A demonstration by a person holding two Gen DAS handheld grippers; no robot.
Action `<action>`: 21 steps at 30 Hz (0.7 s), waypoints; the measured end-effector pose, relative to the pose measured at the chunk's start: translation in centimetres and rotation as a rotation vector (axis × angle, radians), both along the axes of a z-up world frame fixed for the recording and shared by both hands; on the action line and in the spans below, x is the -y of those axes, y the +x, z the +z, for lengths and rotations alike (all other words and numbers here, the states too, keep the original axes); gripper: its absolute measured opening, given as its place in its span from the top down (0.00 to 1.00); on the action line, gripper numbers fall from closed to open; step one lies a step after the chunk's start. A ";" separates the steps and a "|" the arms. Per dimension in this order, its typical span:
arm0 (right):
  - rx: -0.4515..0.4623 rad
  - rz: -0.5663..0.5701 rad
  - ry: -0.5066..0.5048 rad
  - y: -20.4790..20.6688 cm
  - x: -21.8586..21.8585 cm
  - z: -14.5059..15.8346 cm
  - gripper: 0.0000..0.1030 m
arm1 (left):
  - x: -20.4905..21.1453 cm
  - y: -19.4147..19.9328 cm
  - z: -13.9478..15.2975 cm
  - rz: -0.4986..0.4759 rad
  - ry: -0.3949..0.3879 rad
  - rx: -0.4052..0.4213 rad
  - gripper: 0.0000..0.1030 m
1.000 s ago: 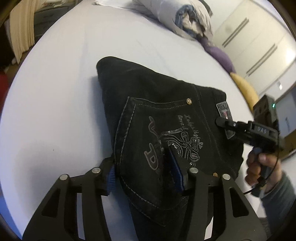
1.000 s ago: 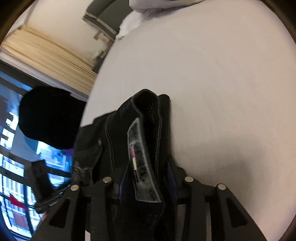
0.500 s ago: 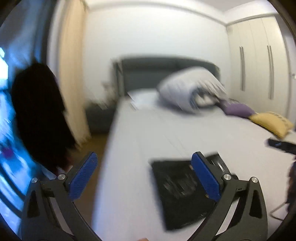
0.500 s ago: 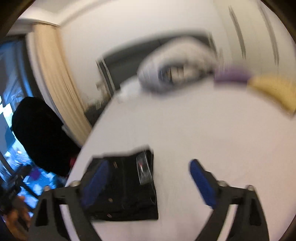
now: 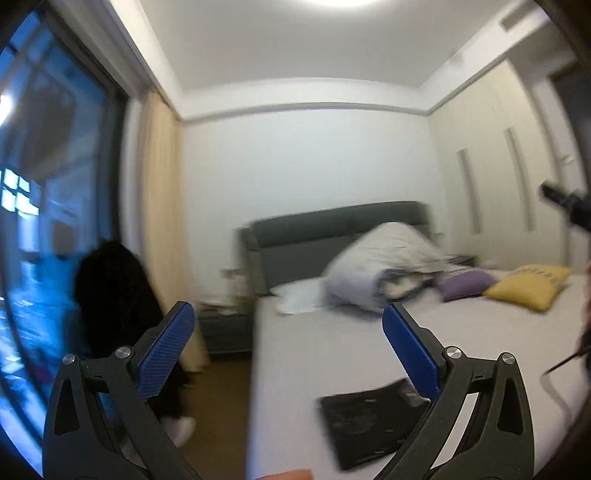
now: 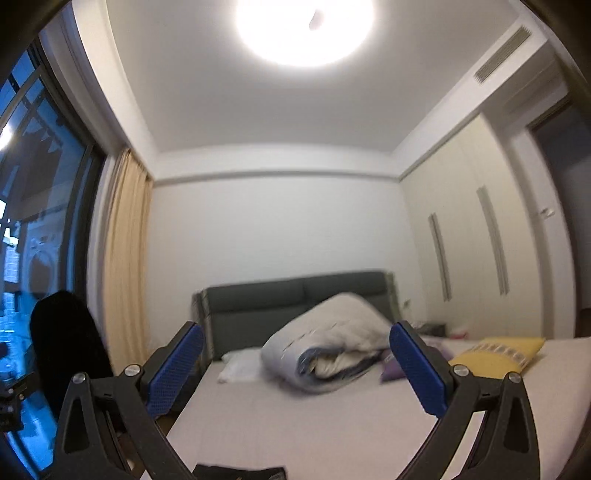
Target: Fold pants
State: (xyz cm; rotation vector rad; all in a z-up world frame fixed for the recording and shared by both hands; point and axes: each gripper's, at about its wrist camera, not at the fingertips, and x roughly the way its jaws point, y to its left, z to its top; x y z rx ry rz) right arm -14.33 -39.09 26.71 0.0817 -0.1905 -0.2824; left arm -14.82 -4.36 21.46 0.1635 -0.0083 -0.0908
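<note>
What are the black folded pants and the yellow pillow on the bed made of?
The black folded pants look like dark denim, matte, lying flat and stiff with pale stitching, though blur hides the weave. The yellow pillow looks like soft woven cloth over stuffing: it is plump, sags at the corners and has no shine.

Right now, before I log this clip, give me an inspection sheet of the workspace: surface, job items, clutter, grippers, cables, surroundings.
Surface: white bed sheet, flat.
Job's things: black pants lie folded in a compact rectangle near the bed's foot, touched by neither gripper.
Clutter: rolled duvet, white pillow, purple cushion, yellow cushion, all toward the headboard.
Grippers: left gripper open, empty, raised; right gripper open, empty, raised.
Cables: thin dark cable at the right edge of the left view.
Surroundings: grey headboard, beige curtain, window, wardrobe doors, ceiling light on.
</note>
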 end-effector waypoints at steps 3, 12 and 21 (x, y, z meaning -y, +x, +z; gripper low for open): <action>0.029 -0.004 -0.001 -2.4 -0.2 0.9 0.00 | -0.1 -2.0 0.9 -0.026 0.012 -0.021 0.00; -0.029 0.003 0.003 -4.7 -1.2 2.3 0.00 | 1.4 -1.4 0.0 -0.002 0.006 -0.224 0.00; -0.429 0.026 0.083 1.7 -2.3 -4.4 0.00 | 3.0 5.3 -8.8 0.035 -0.036 -0.560 0.00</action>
